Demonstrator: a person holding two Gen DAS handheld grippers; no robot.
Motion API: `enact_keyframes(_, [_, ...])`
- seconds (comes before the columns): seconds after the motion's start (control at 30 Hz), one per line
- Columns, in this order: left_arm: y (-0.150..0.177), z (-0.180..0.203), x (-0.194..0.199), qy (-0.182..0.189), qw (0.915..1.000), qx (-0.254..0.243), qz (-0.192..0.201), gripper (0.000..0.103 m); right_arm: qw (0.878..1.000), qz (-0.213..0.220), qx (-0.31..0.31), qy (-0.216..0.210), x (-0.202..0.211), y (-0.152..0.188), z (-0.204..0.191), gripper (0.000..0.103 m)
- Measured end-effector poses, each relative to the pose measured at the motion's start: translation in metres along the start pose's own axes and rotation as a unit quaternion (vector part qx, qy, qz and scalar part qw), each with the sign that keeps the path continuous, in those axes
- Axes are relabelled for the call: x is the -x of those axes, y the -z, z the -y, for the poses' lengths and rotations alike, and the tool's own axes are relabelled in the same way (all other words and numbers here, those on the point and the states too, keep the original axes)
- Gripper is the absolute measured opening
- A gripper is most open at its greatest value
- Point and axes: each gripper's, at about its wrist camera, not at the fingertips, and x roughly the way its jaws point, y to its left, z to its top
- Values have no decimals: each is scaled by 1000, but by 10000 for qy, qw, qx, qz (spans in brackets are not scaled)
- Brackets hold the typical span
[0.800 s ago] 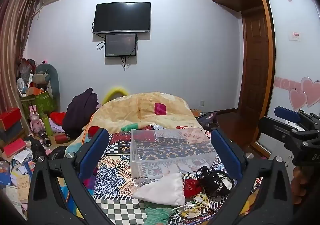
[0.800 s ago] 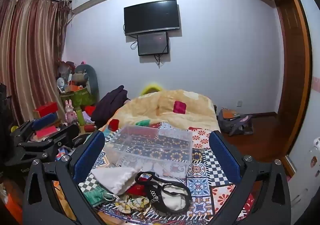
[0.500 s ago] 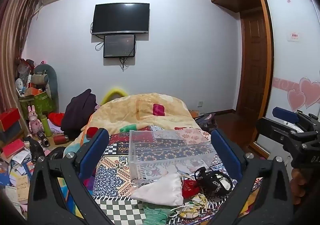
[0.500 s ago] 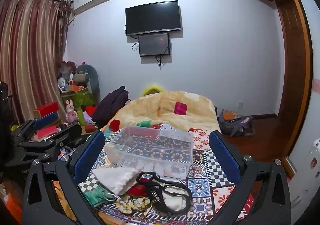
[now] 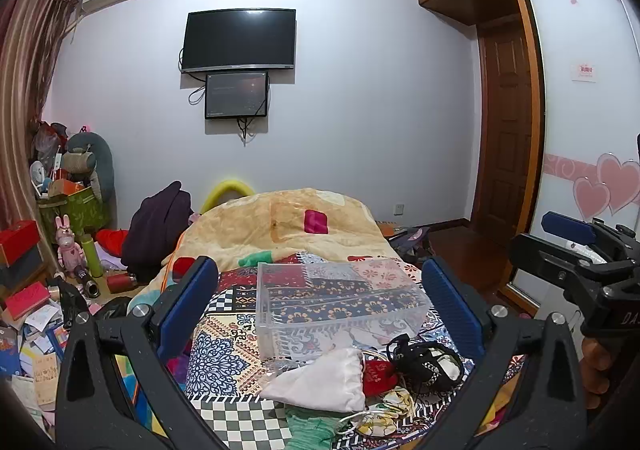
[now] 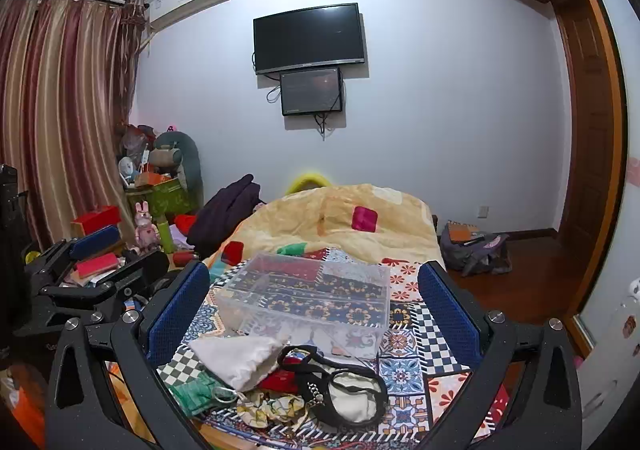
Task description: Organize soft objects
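Note:
A clear plastic box [image 5: 340, 306] [image 6: 312, 298] stands empty on the patterned cloth [image 5: 224, 350] at the bed's near end. In front of it lies a pile of soft items: a white pouch [image 5: 324, 382] [image 6: 240, 358], a red pouch [image 5: 378, 372], a green cloth [image 5: 312, 430] [image 6: 196, 390], a floral scrunchie [image 6: 268, 408] and a black-strapped cream bag [image 5: 428, 360] [image 6: 348, 390]. My left gripper [image 5: 320, 310] is open and empty, above the pile. My right gripper [image 6: 314, 308] is open and empty, also above the pile.
A yellow blanket [image 5: 288, 226] covers the bed's far part. Clutter, boxes and a pink rabbit toy [image 5: 66, 242] fill the floor at left. A backpack [image 6: 476, 250] lies on the wooden floor at right. The other gripper shows at the side of each view [image 5: 580, 270] [image 6: 92, 274].
Both views have shifted slightly; the pile and box sit a little lower in frame. Both grippers stay open and empty.

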Motion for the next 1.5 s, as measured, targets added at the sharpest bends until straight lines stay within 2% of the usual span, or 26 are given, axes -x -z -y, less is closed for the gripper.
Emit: enact_keyframes(1.5, [2, 5, -1, 37, 10000, 22, -9, 103, 10000, 13, -22, -53, 3, -3, -6, 103])
